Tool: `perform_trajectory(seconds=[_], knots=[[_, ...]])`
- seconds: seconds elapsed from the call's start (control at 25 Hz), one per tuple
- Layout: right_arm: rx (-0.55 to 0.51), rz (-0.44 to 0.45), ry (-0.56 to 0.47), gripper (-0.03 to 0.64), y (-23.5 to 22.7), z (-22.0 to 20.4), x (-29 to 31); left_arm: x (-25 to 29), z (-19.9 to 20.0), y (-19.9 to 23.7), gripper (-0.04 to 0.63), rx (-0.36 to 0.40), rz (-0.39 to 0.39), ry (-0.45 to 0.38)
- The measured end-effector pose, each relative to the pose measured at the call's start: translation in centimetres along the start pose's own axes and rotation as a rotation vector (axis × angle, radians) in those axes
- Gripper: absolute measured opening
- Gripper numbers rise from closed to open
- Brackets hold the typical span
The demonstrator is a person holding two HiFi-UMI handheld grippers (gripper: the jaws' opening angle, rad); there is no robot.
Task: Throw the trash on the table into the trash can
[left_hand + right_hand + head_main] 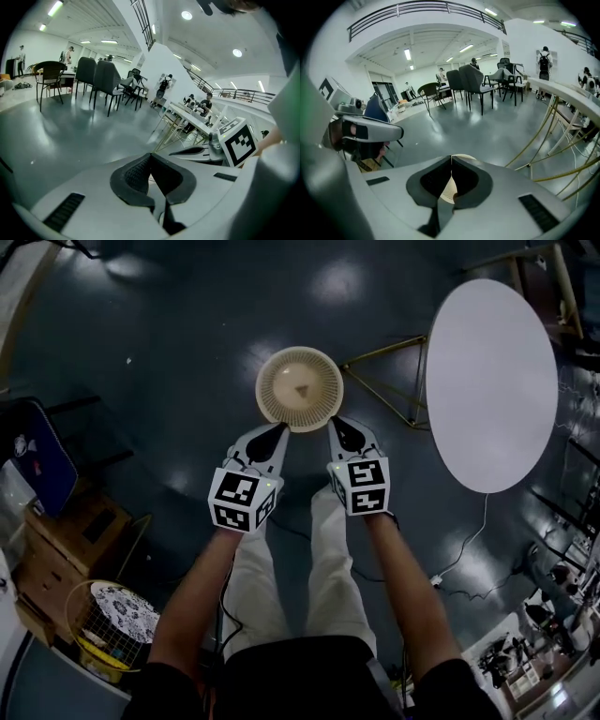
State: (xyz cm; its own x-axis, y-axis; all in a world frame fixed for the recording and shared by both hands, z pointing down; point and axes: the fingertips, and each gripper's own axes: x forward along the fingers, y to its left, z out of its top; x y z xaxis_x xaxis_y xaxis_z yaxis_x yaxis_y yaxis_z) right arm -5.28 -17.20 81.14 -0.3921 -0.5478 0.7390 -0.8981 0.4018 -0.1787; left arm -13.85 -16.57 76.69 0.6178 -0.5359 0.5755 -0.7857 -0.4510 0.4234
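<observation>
The left gripper (pixel 272 432) and the right gripper (pixel 342 432) are held side by side in front of the person, both tilted downward, each with its marker cube (pixel 242 500) facing up. In the left gripper view the left gripper's (pixel 151 154) two dark pads meet at their tips with nothing between them. In the right gripper view the right gripper's (pixel 451 158) jaws are likewise pressed together and empty. Below the grippers in the head view are the person's bare forearms and pale trousers (pixel 281 587). On the person's left a wire basket (pixel 89 638) and a cardboard box (pixel 66 540) sit on the dark glossy floor (pixel 169 352). Just beyond the jaw tips stands the trash can (pixel 323 367), round, cream and ribbed, open at the top. It also shows through the slit under the right gripper's closed pads (pixel 446 190). A small triangular scrap (pixel 302 390) lies at the can's bottom, too small to identify. To the right of the can stands the round white table (pixel 487 381) on thin yellow legs (pixel 384 381), near the can but not touching it. Farther off, the gripper views show dark chairs (pixel 101 77) and people standing at the far walls.
</observation>
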Motion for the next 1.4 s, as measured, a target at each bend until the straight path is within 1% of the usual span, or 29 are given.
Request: perform_trajectory(seconds=[0.16,0.4,0.56,0.68,0.84,1.0,1.12,1.24,1.4], knots=[[0.002,-0.001,-0.044,0.020,0.3,3.0,-2.9,-1.4,2.8,-1.2,0.011,0.047,0.005,-0.012],[0.021,-0.003,-0.091,0.020,0.4,6.6,-7.2,-3.8,7.3,-3.1,0.011,0.064,0.020,-0.048],[0.008,-0.018,-0.123,0.020,0.4,9.1,-10.2,-5.6,9.8,-5.1,0.011,0.075,0.013,-0.070],[-0.003,-0.016,-0.143,0.020,0.5,10.6,-12.6,-6.6,11.6,-7.1,0.011,0.077,0.000,-0.087],[-0.063,-0.014,-0.168,0.020,0.5,12.9,-15.9,-7.5,14.6,-9.7,0.011,0.107,-0.006,-0.118],[-0.057,-0.010,-0.221,0.020,0.5,15.5,-19.0,-8.8,17.8,-12.3,0.011,0.149,-0.031,-0.152],[-0.056,-0.007,-0.263,0.020,-0.3,17.4,-21.9,-9.5,20.2,-15.3,0.011,0.171,-0.052,-0.185],[-0.082,0.007,-0.293,0.020,-1.1,19.1,-24.7,-10.0,22.2,-18.6,0.011,0.199,-0.063,-0.215],[-0.097,0.026,-0.344,0.020,-1.8,21.7,-27.6,-10.9,24.3,-21.1,0.011,0.201,-0.057,-0.253]])
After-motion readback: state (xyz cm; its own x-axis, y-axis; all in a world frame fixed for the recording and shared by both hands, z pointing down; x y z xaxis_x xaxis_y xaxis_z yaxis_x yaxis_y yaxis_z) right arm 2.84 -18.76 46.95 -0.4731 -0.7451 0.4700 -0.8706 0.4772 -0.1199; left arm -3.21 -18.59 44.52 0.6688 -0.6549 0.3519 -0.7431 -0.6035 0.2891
